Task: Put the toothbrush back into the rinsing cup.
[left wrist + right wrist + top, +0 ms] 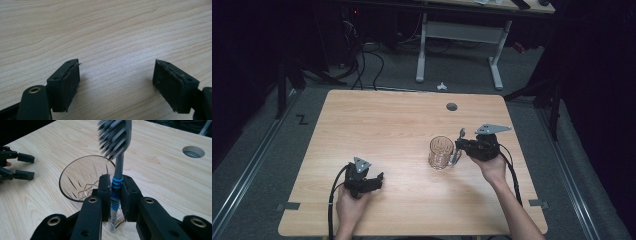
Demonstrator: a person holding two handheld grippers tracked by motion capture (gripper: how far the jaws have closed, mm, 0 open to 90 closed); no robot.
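Observation:
A clear cut-glass tumbler (441, 151) (82, 178) stands upright on the wooden table (387, 125), right of centre. My right gripper (460, 145) (115, 192) is shut on a grey and blue toothbrush (117, 150) (458, 145), held upright just beside the glass, bristle head up. Its lower end reaches down past the glass base. My left gripper (379, 178) (116, 80) hangs open low over bare table at the front left, nothing between its pads; it also appears at the left edge of the right gripper view (22, 166).
A round cable hole (452, 106) (193, 151) sits in the table near the far edge. Beyond the table stand a white desk frame (459, 45) and floor cables. Metal rails run along both sides of the table.

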